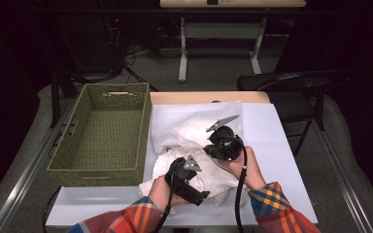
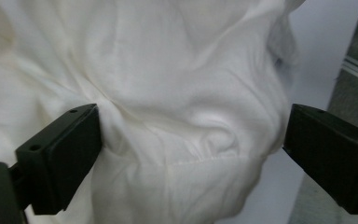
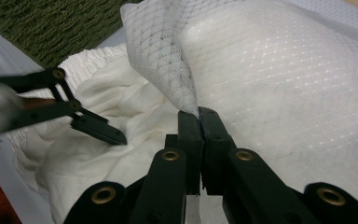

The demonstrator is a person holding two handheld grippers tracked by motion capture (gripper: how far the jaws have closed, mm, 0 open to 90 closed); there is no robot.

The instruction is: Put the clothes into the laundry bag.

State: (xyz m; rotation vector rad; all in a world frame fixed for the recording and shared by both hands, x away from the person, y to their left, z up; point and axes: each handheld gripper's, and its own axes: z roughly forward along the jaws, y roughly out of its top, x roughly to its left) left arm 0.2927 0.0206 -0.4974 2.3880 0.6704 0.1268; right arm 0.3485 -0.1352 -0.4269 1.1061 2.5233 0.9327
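A white mesh laundry bag [image 3: 279,79] is lying on the white table cover [image 1: 272,141] just to the right of the green woven basket [image 1: 104,133]. Its netting is showing a fine diamond weave with pale dots, and one edge is bunching into a narrow, upright fold. Beside it, on the side farther from the basket's back wall and nearer the person, a cream garment [image 2: 182,98] is spilling out in soft, rumpled creases, with a seam line running across its lower part.

The right gripper [image 3: 199,116] is clamping that bunched fold of mesh between its pressed-together jaws, holding it up over the garment. The left gripper [image 2: 191,140] is hanging over the cream cloth with its jaws spread wide, released; the cloth is bulging between them, brushing the left pad, with nothing pinched. Both hands, in plaid sleeves [image 1: 277,204], are coming in from the table's near edge, right of the basket.
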